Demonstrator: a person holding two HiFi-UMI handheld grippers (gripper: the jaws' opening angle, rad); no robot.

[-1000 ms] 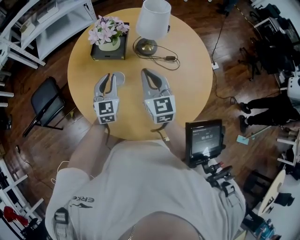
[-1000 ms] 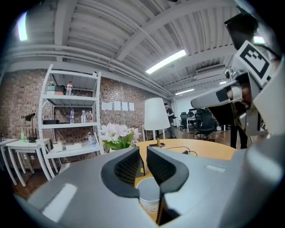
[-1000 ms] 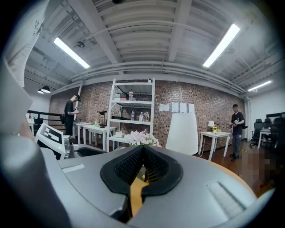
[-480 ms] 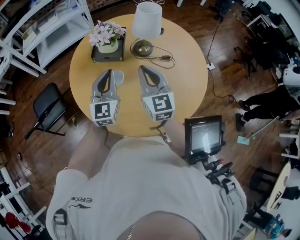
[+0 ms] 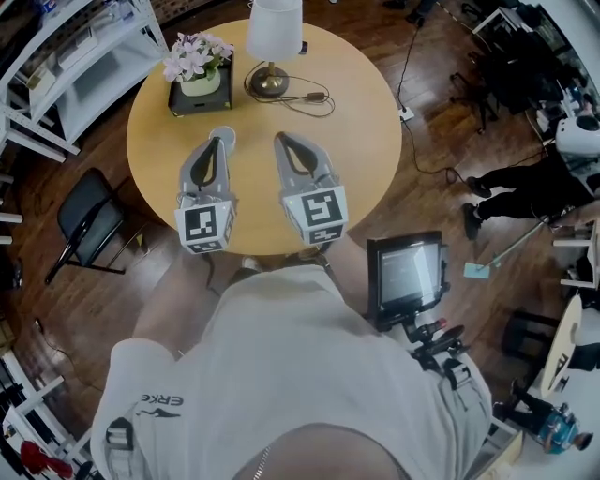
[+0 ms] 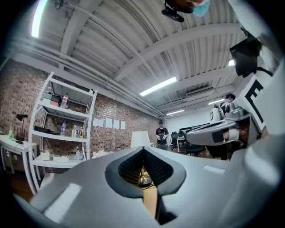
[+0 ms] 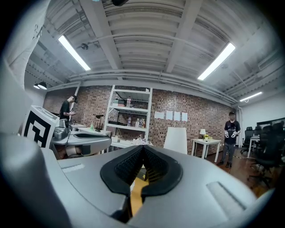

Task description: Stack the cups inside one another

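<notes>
A round, light wooden bench [image 5: 361,131] stands on a dark wood floor [image 5: 94,300]. At its far edge sits a dark square tray [image 5: 199,99] bearing a pot of pink flowers [image 5: 195,62]. Beside the tray is a white-shaded lamp [image 5: 274,28], its black cord [image 5: 314,97] looped on the top. A pale round cup [image 5: 223,137] rests nearer the middle.

Ceiling strip lights [image 7: 73,52] brighten sharp frames, fisheye-bent at the edges.

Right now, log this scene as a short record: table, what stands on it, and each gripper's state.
table: round, wooden
lamp: white shade, far edge, cord lying on the tabletop
flowers: pale pink, on a dark tray, left of the lamp
cup: white, beside the left gripper's tip; single or stacked, cannot tell
left gripper: fingers shut, empty
right gripper: fingers shut, empty
</notes>
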